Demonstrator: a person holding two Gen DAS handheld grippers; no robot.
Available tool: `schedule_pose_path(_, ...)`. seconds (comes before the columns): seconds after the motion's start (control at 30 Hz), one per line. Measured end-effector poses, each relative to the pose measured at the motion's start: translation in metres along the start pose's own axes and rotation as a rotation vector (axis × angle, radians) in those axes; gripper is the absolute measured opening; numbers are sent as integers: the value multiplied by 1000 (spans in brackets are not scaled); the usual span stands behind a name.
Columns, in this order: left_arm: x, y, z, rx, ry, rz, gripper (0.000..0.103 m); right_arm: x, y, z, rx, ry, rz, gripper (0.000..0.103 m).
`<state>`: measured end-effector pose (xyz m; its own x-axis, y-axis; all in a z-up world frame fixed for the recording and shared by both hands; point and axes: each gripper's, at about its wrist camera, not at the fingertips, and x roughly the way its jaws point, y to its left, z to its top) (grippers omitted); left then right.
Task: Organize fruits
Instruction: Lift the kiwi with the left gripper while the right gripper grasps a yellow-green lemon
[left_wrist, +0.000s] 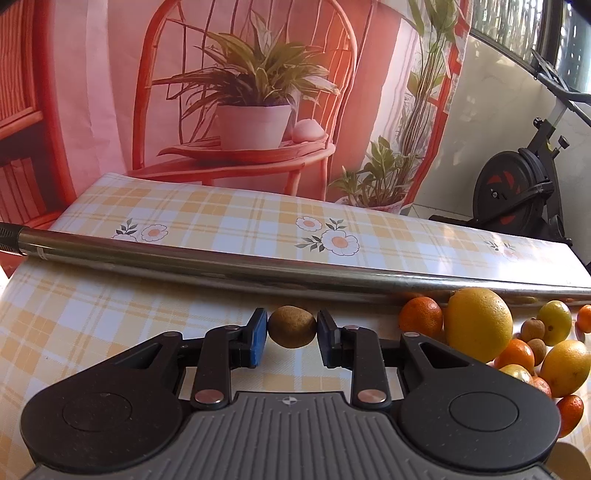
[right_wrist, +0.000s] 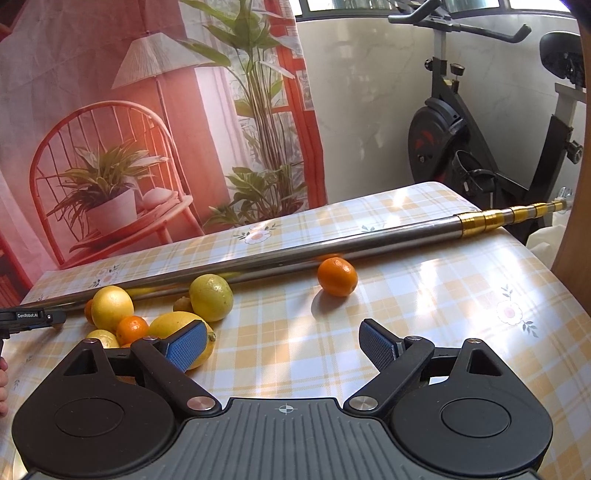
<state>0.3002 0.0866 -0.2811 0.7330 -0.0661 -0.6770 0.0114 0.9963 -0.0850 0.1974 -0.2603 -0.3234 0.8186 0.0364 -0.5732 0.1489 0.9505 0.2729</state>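
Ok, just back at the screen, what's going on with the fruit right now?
The left gripper is shut on a small brown fruit, just in front of the metal pole lying across the checked table. The right gripper is open and empty. A pile of lemons and oranges sits between them; a lone orange lies apart by the pole.

Your right gripper (right_wrist: 280, 341) hangs wide open over the checked tablecloth (right_wrist: 424, 295) — a lone orange (right_wrist: 337, 277) beside the metal pole (right_wrist: 258, 258).
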Motion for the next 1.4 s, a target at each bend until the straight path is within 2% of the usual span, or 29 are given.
schedule_pose_path(0.37, -71, -15, -19, 40, -38, -26, 31, 4, -1, 3, -25, 2, 7, 83)
schedule_pose_path(0.57, -92, -27, -27, 36, -34, -47, 31, 13, -1, 15, -28, -13, 30, 80)
schedule_pose_path(0.7, -100, -32, -30, 34, -39, -54, 31, 29, 10, 24, -82, -12, 78, 77)
schedule_pose_path(0.77, -102, -34, -30, 31, -44, -63, 31, 39, 14, 27, -90, 9, 104, 65)
schedule_pose_path(1.07, -102, -37, -33, 30, -47, -79, 31, 75, 27, 35, -77, 58, 192, 51)
schedule_pose_path(1.4, -102, -37, -36, 35, -45, -107, 31, 109, 54, 44, -119, 108, 218, 50)
